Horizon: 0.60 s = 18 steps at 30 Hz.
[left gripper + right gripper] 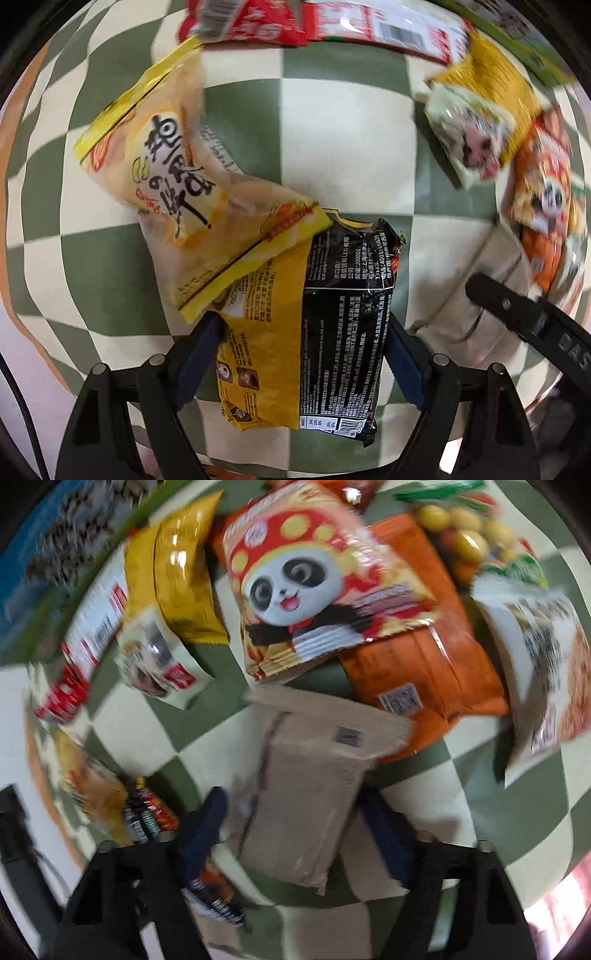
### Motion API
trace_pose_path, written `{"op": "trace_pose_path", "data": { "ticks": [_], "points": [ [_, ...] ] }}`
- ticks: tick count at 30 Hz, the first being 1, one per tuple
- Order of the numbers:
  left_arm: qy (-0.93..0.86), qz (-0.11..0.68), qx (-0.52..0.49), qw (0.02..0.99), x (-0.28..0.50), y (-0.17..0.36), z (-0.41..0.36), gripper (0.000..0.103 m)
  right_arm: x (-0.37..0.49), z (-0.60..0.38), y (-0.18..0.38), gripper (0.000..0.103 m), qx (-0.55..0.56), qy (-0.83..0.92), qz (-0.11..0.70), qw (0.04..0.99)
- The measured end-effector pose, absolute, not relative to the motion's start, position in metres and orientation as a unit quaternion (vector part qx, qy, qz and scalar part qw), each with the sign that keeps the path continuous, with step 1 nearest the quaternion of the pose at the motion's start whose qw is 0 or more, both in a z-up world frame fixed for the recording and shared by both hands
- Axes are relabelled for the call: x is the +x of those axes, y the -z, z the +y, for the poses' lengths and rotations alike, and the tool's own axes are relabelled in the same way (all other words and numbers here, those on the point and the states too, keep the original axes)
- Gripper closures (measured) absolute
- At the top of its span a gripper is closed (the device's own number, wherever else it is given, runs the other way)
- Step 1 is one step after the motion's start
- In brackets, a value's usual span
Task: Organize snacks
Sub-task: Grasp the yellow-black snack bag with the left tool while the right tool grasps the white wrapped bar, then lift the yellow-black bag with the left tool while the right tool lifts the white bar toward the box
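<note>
Green-and-cream checked cloth point(332, 110) carries all my snacks. Biggest near me, a brown paper packet point(303, 794) sits between my right gripper point(295, 834) fingers, which look pressed to its sides, though blur leaves me unsure. Above it lies a panda snack bag point(314, 583). My left gripper point(303, 354) pinches a black-and-yellow packet point(314, 332), partly under a pale yellow bag point(177, 166).

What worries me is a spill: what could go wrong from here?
The pale yellow pouch overlaps the black-and-yellow packet between the fingers of the left gripper; lifting may drag it. The beige packet between the fingers of the right gripper touches the orange bag, which might shift.
</note>
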<state>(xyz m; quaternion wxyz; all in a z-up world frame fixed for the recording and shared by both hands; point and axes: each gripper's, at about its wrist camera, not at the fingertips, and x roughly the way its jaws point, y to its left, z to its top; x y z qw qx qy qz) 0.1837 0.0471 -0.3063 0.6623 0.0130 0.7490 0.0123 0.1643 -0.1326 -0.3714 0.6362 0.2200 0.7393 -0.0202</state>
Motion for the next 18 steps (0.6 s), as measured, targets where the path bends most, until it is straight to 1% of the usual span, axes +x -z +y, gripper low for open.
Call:
{"op": "trace_pose_path", "data": {
  "ticks": [1, 2, 4, 7, 8, 9, 11, 12, 14, 15, 16, 18],
  "points": [
    [-0.006, 0.748, 0.025, 0.663, 0.183, 0.312, 0.036, 0.019, 0.165, -0.13, 0.37, 0.039, 0.198, 0.007, 0.742, 0.64],
    [-0.003, 0.747, 0.032, 0.664, 0.18, 0.325, 0.01, 0.018, 0.166, -0.126, 0.369, 0.039, 0.171, -0.016, 0.747, 0.643],
    [0.001, 0.747, 0.043, 0.664, 0.168, 0.319, -0.006, 0.018, 0.166, -0.117, 0.367, 0.04, 0.11, -0.069, 0.755, 0.643],
    [0.003, 0.749, 0.045, 0.661, 0.154, 0.328, -0.017, 0.017, 0.16, -0.103, 0.36, 0.04, -0.02, -0.122, 0.755, 0.644],
    [0.004, 0.75, 0.047, 0.66, 0.164, 0.339, -0.026, 0.017, 0.158, -0.099, 0.359, 0.04, -0.062, -0.134, 0.753, 0.641],
    [0.005, 0.751, 0.049, 0.658, 0.163, 0.34, -0.028, 0.016, 0.154, -0.096, 0.357, 0.04, -0.101, -0.146, 0.752, 0.635],
    [0.006, 0.756, 0.055, 0.652, 0.16, 0.346, -0.034, 0.016, 0.15, -0.094, 0.355, 0.04, -0.14, -0.158, 0.754, 0.622],
    [0.007, 0.759, 0.06, 0.648, 0.158, 0.349, -0.037, 0.015, 0.148, -0.096, 0.354, 0.039, -0.142, -0.16, 0.754, 0.621],
    [0.011, 0.766, 0.075, 0.638, 0.15, 0.359, -0.048, 0.015, 0.144, -0.104, 0.351, 0.033, -0.127, -0.152, 0.752, 0.629],
    [0.011, 0.768, 0.082, 0.636, 0.147, 0.363, -0.052, 0.015, 0.142, -0.113, 0.348, 0.025, -0.115, -0.146, 0.752, 0.633],
    [0.01, 0.768, 0.085, 0.635, 0.146, 0.365, -0.055, 0.015, 0.141, -0.118, 0.349, 0.021, -0.091, -0.137, 0.753, 0.637],
    [0.003, 0.768, 0.073, 0.636, 0.147, 0.37, -0.061, 0.015, 0.138, -0.137, 0.351, 0.021, -0.047, -0.123, 0.756, 0.642]
  ]
}}
